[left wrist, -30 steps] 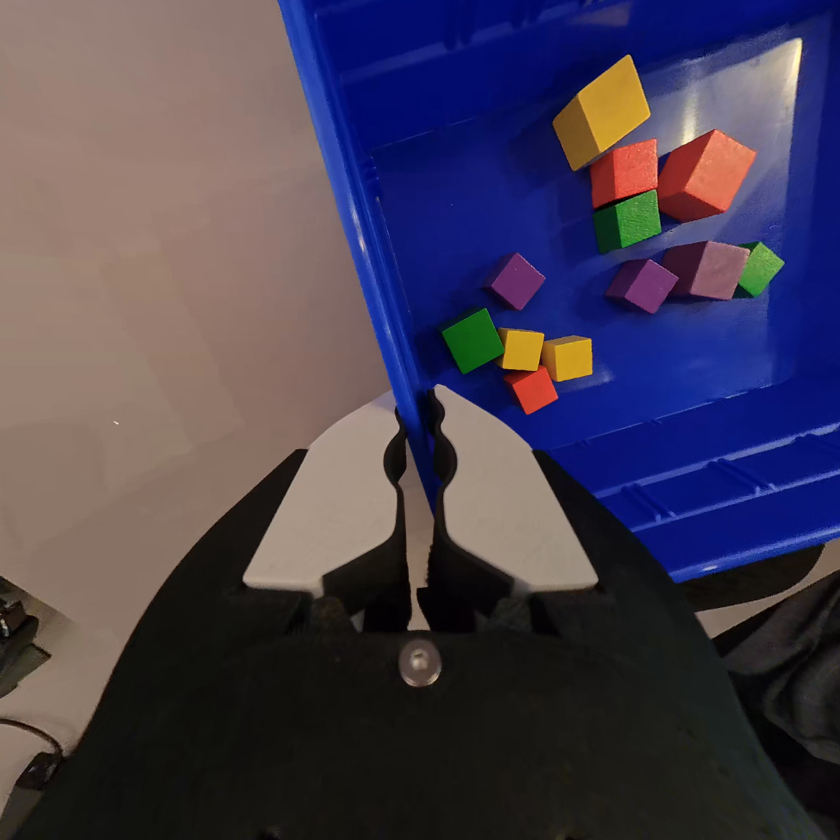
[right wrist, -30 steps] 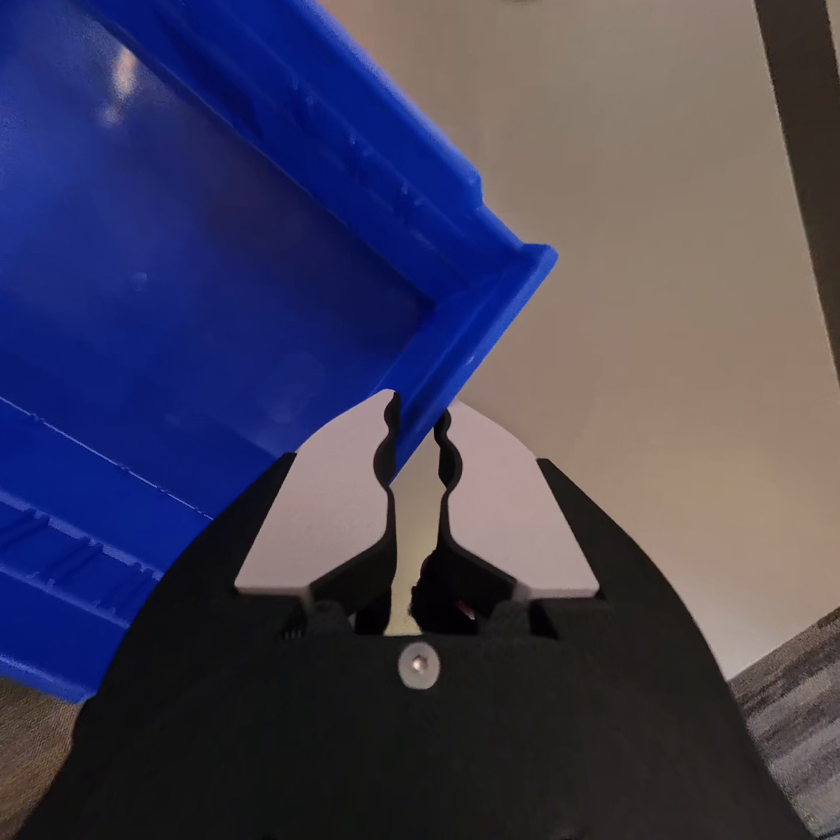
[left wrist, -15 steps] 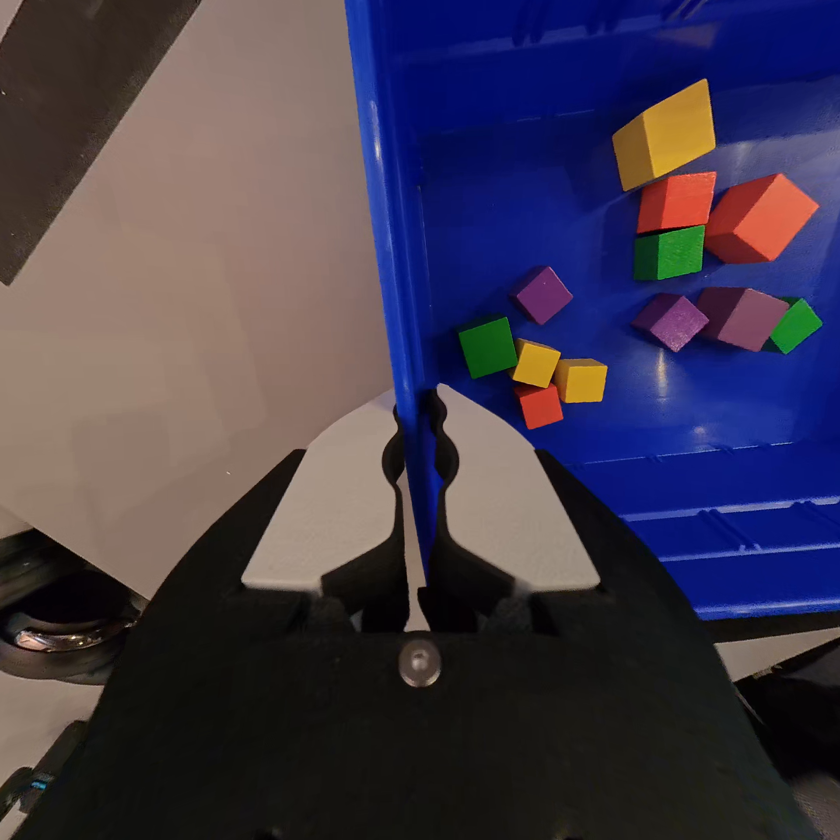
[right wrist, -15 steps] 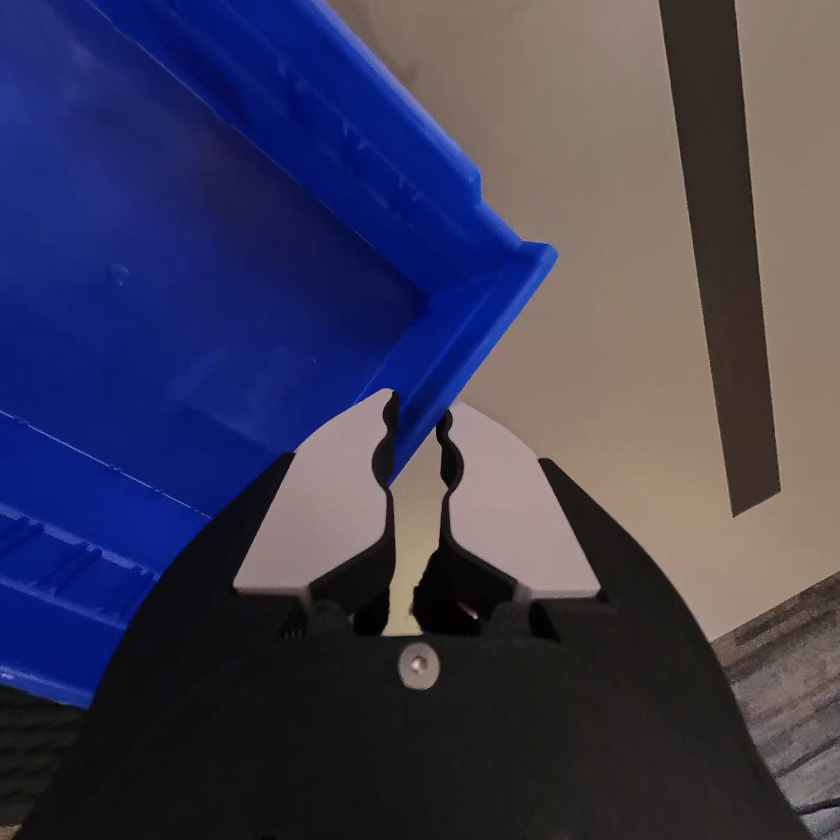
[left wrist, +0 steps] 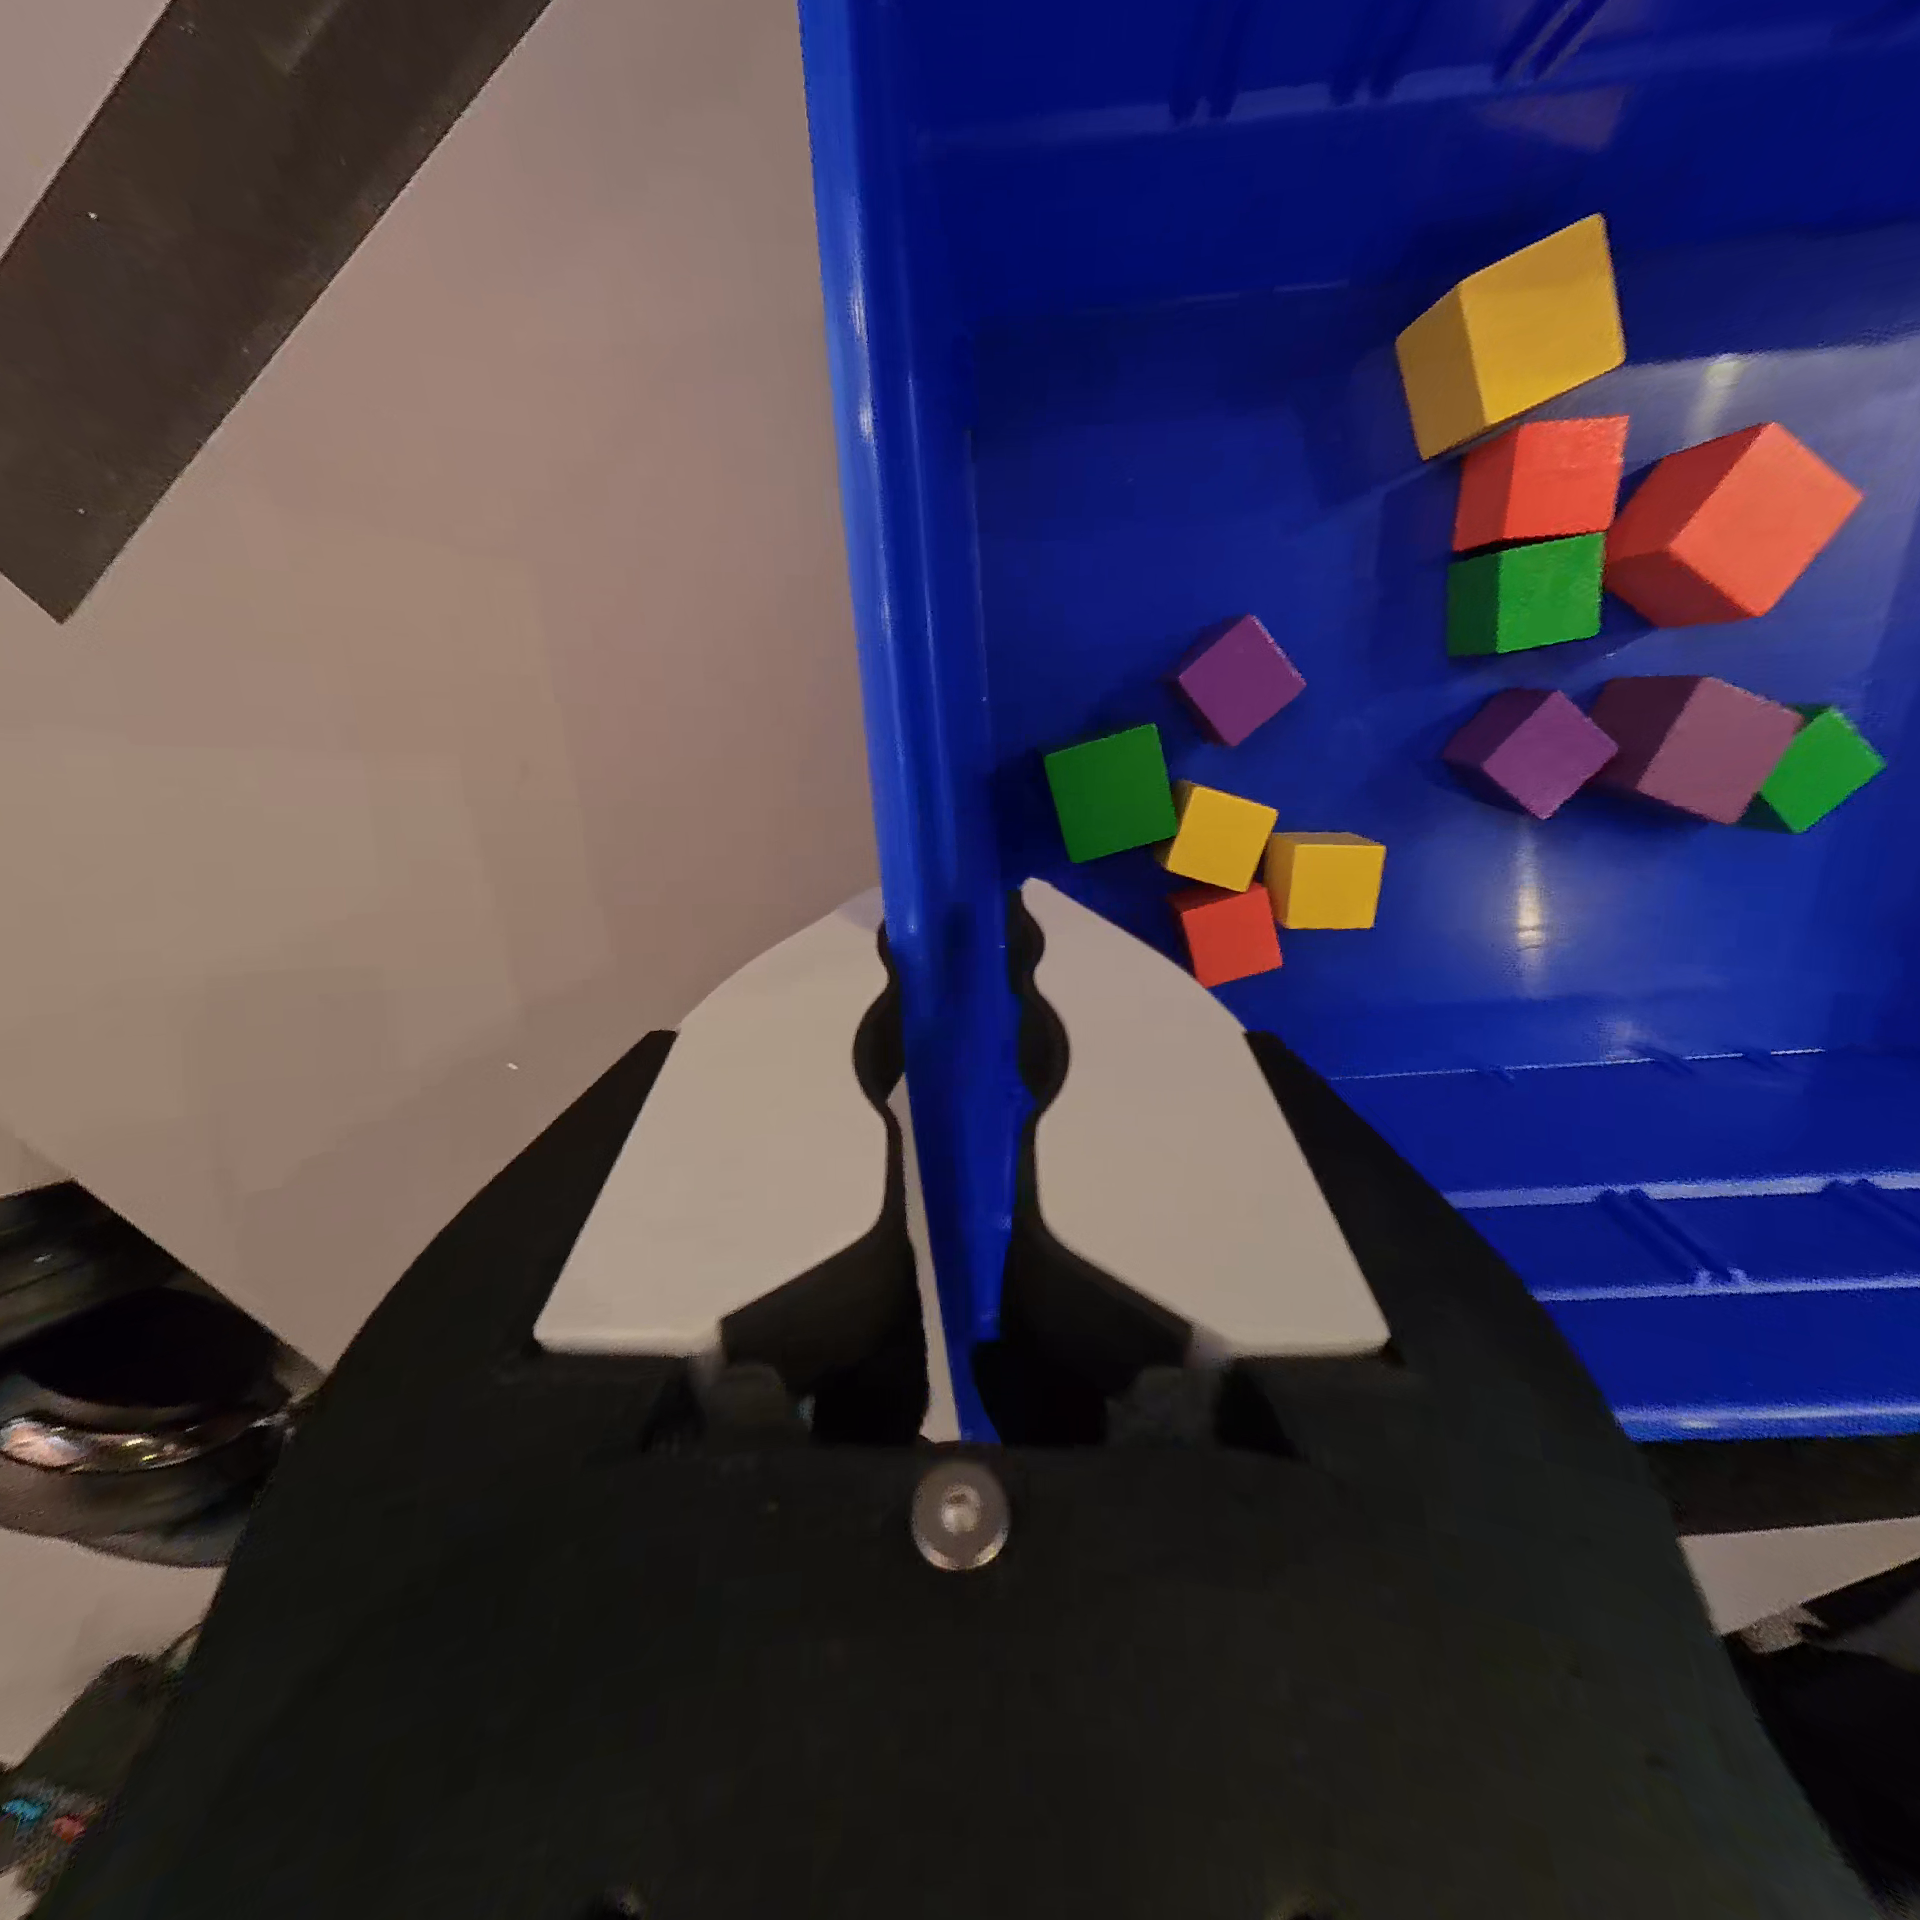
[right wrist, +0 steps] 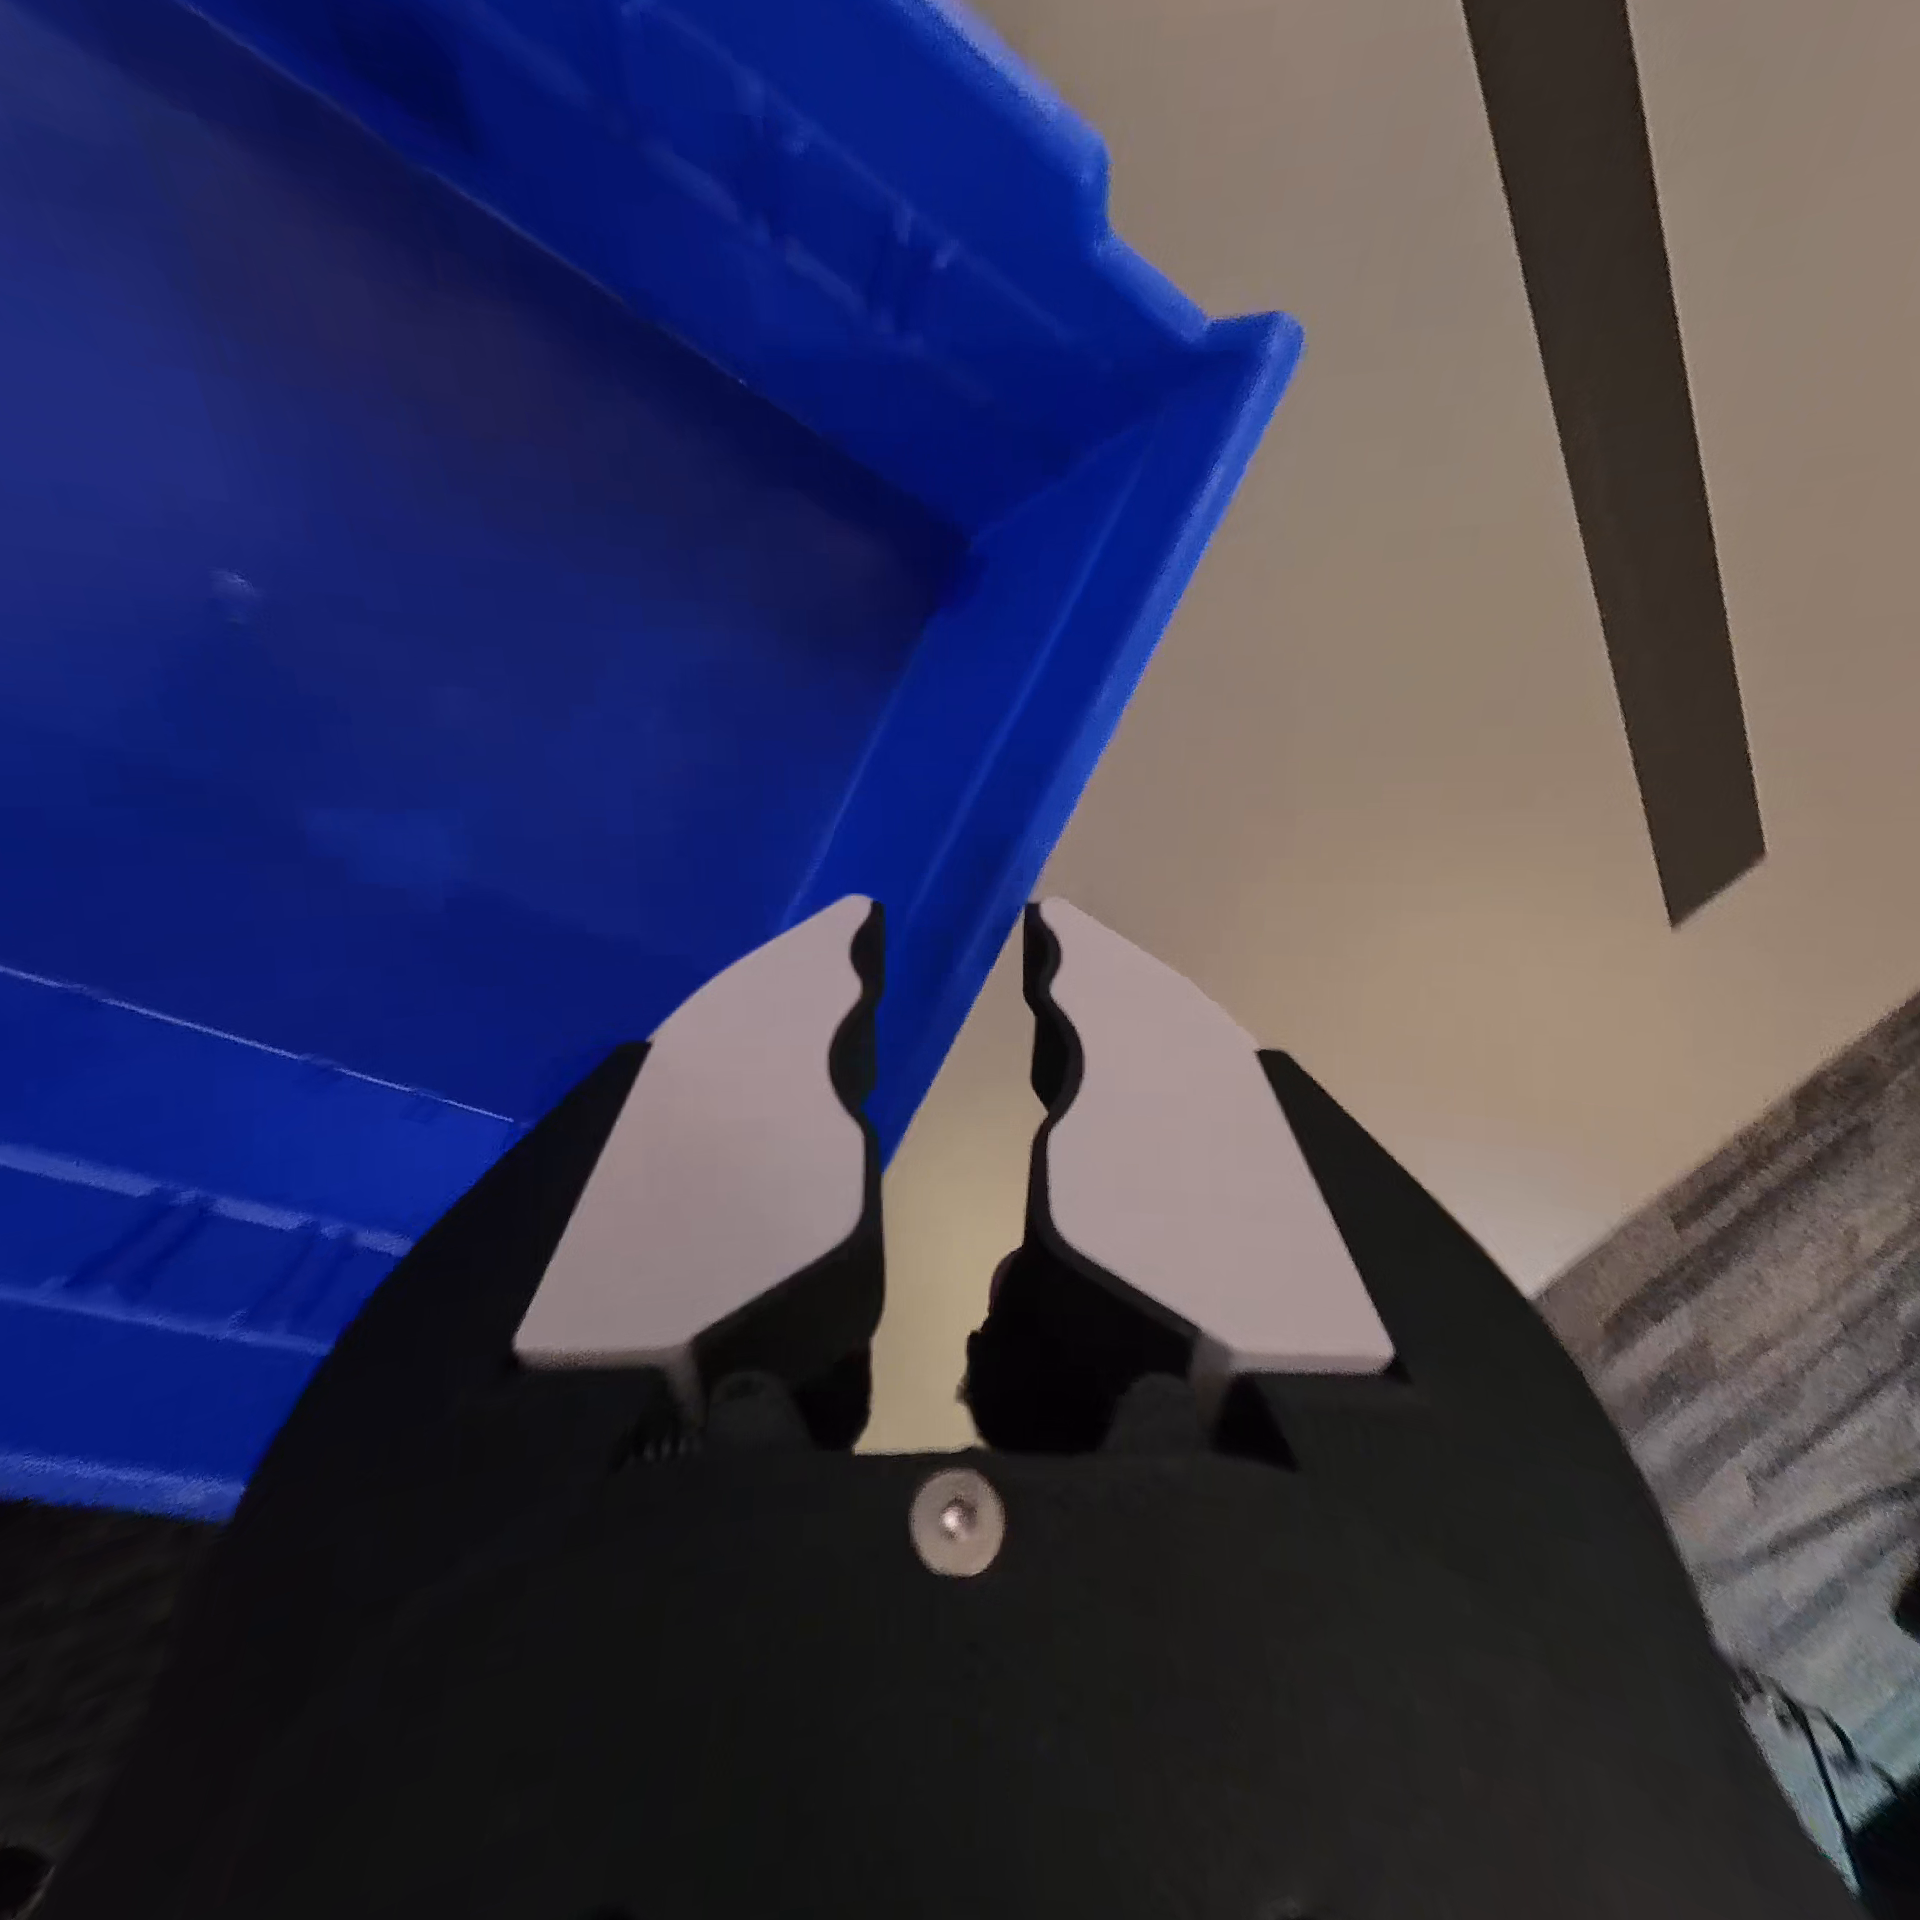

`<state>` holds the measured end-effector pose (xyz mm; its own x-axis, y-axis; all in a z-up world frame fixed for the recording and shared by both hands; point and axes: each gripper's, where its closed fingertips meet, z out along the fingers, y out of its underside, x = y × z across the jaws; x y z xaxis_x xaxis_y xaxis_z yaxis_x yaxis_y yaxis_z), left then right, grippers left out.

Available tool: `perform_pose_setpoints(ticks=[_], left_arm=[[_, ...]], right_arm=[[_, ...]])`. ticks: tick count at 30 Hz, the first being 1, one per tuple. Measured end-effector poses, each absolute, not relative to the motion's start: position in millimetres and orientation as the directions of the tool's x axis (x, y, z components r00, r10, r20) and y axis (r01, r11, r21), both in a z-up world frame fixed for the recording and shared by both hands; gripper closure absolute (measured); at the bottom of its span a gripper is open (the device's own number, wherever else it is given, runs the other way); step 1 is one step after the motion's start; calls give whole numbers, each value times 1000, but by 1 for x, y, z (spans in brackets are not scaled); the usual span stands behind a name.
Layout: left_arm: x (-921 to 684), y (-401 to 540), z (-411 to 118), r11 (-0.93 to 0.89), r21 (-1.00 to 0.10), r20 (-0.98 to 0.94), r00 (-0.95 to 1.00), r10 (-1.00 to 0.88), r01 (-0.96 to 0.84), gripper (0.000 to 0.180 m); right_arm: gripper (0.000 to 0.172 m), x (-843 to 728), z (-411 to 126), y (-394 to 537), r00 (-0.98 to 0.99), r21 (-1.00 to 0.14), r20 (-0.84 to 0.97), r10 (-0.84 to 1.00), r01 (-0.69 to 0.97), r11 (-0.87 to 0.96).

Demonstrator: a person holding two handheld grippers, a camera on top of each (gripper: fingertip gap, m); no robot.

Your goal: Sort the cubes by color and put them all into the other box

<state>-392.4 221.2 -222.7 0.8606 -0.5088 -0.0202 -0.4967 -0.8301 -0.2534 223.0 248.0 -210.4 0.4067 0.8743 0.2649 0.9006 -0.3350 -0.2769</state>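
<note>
A blue box (left wrist: pixel 894 520) holds several cubes: a large yellow (left wrist: pixel 1512 332), a large red (left wrist: pixel 1735 525), a large purple (left wrist: pixel 1694 758), and smaller green (left wrist: pixel 1109 792), yellow (left wrist: pixel 1325 880), red (left wrist: pixel 1226 932) and purple (left wrist: pixel 1240 681) ones. My left gripper (left wrist: pixel 954 914) straddles the box's left wall with its fingers parted, and the pads do not press on it. My right gripper (right wrist: pixel 954 906) straddles the right wall of a blue box (right wrist: pixel 1091 623). A bare gap shows between the wall and its right pad (right wrist: pixel 1044 997). No cubes show in the right wrist view.
The box rests on a light table (left wrist: pixel 416 727) crossed by a dark strip (left wrist: pixel 208 260), which also shows in the right wrist view (right wrist: pixel 1621 416). Grey carpet (right wrist: pixel 1766 1299) lies beyond the table edge at right. A dark round object (left wrist: pixel 94 1403) sits at the lower left.
Both grippers were shut on the box walls and have now spread their fingers, letting go. The box swung a little in view; the cubes kept their arrangement.
</note>
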Motion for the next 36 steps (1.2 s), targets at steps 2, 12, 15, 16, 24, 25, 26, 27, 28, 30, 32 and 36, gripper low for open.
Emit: perform_pose_setpoints(ticks=[2, 12, 15, 16, 24, 25, 26, 27, 28, 30, 32, 36], left_arm=[[-395, 223, -225, -824, -230, -40, 851, -523, -517, 170], [-408, 245, -225, -773, -136, -115, 785, -609, -620, 167], [-416, 262, -225, -763, -122, -124, 773, -622, -634, 167], [-419, 269, -226, -755, -116, -136, 763, -632, -646, 166], [-439, 326, -226, -700, -67, -255, 690, -677, -711, 161], [-440, 333, -226, -691, -61, -267, 679, -684, -720, 161], [-441, 339, -226, -685, -56, -278, 670, -688, -726, 160], [-442, 345, -226, -677, -53, -287, 661, -693, -734, 159], [-442, 352, -226, -668, -51, -298, 650, -699, -743, 159], [-444, 365, -226, -645, -44, -321, 622, -714, -763, 158], [-444, 377, -226, -604, -30, -346, 575, -741, -797, 158], [-447, 398, -226, -568, 3, -383, 524, -761, -823, 155]], right_arm=[[145, 222, -213, 252, 412, -267, 255, 875, 899, -346], [152, 235, -214, 306, 301, -222, 300, 905, 945, -241], [151, 241, -214, 335, 267, -176, 339, 902, 960, -218], [151, 242, -214, 345, 249, -163, 351, 903, 966, -202], [150, 234, -214, 416, 48, -51, 437, 898, 998, -28], [150, 233, -214, 424, 27, -43, 443, 896, 999, -9], [149, 232, -214, 431, 1, -26, 452, 892, 1000, 12], [149, 232, -214, 439, -17, -11, 461, 887, 1000, 25], [149, 232, -214, 447, -17, -2, 463, 886, 1000, 20], [149, 232, -214, 461, -33, 13, 476, 879, 999, 30], [149, 230, -214, 473, -31, 11, 482, 876, 1000, 29], [148, 227, -214, 496, -37, 15, 509, 860, 999, 34]])
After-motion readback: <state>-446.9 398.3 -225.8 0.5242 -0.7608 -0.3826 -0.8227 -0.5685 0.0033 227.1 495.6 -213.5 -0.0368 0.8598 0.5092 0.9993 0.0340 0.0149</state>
